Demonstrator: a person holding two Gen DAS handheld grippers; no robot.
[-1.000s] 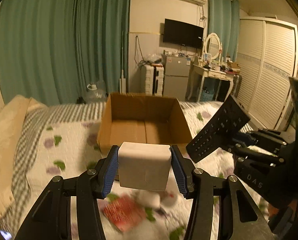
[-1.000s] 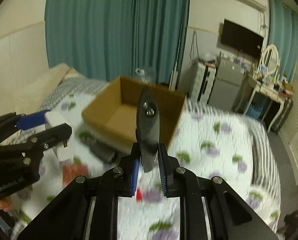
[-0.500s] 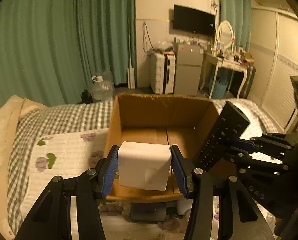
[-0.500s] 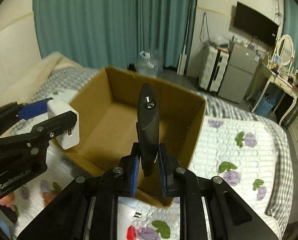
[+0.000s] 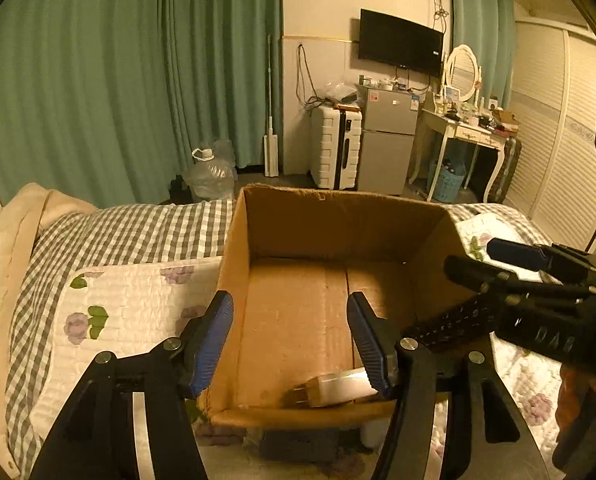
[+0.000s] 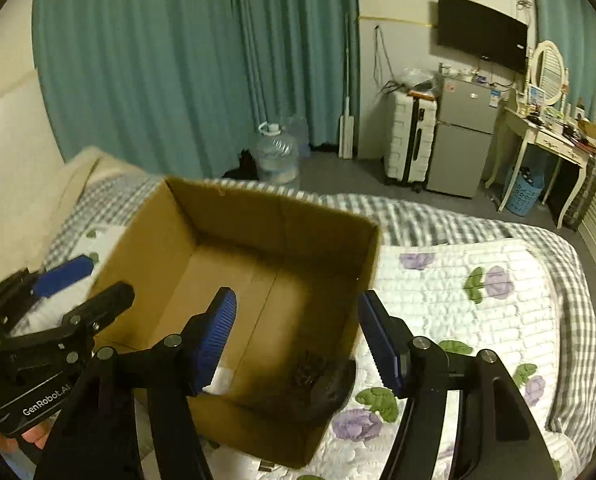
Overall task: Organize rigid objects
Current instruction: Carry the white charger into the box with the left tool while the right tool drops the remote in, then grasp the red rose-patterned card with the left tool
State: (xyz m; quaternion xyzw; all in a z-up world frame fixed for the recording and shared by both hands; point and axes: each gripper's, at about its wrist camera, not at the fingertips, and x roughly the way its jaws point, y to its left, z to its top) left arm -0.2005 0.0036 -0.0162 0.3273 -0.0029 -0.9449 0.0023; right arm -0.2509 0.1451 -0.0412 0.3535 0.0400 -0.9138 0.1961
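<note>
Cardboard box (image 5: 337,224), boxy white charger (image 5: 337,390) inside, ridged black remote (image 6: 317,376)

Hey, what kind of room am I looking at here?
Most likely a bedroom. A bed with a flowered quilt fills the foreground, a vanity table with an oval mirror stands by the wall, and a louvered wardrobe is on the right. A cardboard box sits on the bed.

White charger (image 5: 339,390), black remote (image 5: 453,326) inside box (image 5: 337,216)

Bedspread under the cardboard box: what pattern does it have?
Grey-and-white gingham bedspread with a white floral quilted panel; clearest in the right wrist view.
</note>
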